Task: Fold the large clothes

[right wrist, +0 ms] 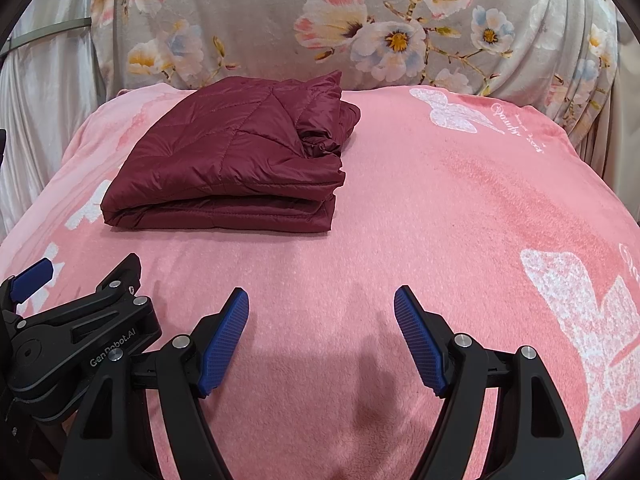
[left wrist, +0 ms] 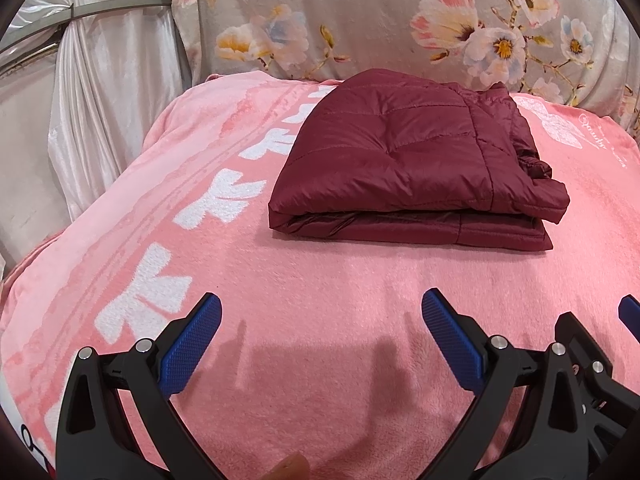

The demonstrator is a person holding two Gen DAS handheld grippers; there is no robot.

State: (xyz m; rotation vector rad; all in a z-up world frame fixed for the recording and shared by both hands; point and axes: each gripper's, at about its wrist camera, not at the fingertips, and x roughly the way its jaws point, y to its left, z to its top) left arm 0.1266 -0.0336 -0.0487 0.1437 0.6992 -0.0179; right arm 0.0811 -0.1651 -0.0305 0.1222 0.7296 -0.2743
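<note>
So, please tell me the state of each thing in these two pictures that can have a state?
Maroon quilted puffer jacket: folded into a compact stack, lying flat on the blanket, untouched.
Pink fleece blanket with white butterfly print: spread over the surface, mostly smooth.
Left tool: open, empty, short of the jacket.
Right tool: open, empty, short of the jacket.
Grey floral cloth: draped behind the blanket.
</note>
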